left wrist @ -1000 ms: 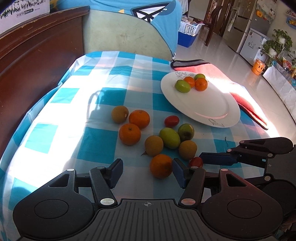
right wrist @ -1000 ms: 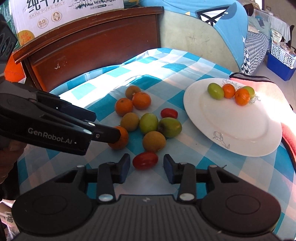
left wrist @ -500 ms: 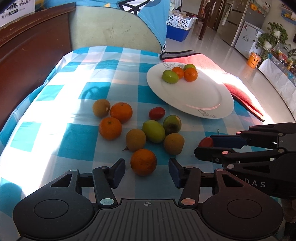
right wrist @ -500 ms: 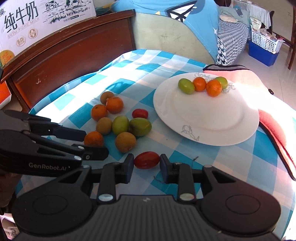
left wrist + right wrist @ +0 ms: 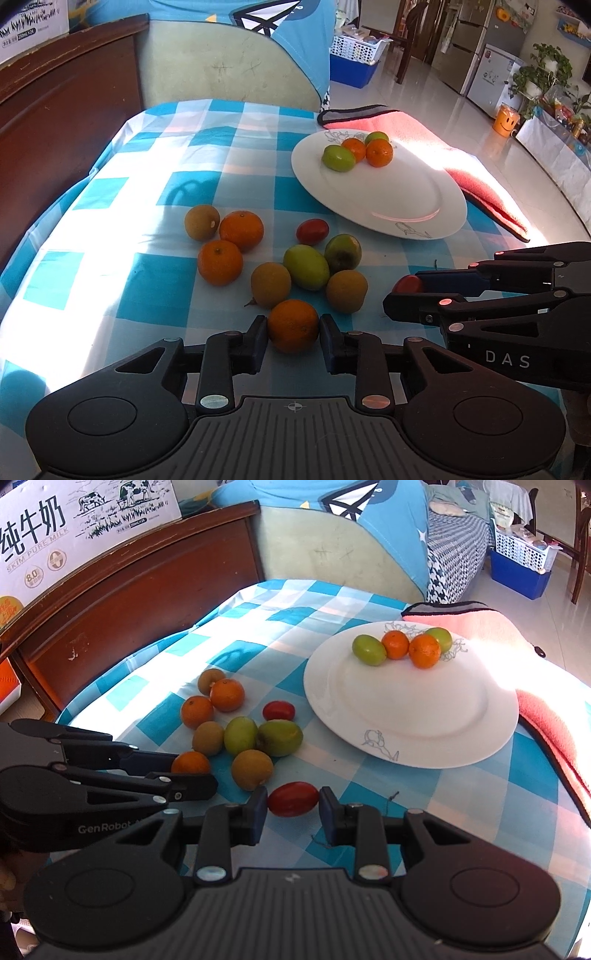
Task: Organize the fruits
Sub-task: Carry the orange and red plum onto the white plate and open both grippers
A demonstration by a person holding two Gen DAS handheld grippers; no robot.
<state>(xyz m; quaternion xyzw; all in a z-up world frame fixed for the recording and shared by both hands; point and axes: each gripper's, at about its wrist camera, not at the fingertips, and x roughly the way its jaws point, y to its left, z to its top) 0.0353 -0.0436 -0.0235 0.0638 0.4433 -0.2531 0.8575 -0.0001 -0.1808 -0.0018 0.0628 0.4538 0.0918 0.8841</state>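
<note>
My left gripper [image 5: 293,336] is shut on an orange [image 5: 293,325], its fingers touching both sides. My right gripper [image 5: 293,805] is shut on a red cherry tomato [image 5: 293,799]; it also shows in the left wrist view [image 5: 406,285]. A white plate [image 5: 406,199] at the right holds two green fruits and two oranges [image 5: 377,153]. Loose fruit lies on the checked cloth: two oranges [image 5: 241,229], brown fruits [image 5: 271,284], green fruits [image 5: 306,266] and another red tomato [image 5: 312,231].
A pink towel [image 5: 436,147] lies beyond and right of the plate. A wooden headboard [image 5: 129,590] runs along the left. A green chair back [image 5: 221,74] stands behind the table. The table edge drops off at the left and right.
Both grippers have closed on their fruit: the left on the near orange, the right on the red tomato. Both have pulled slightly back and lifted from the pile.
</note>
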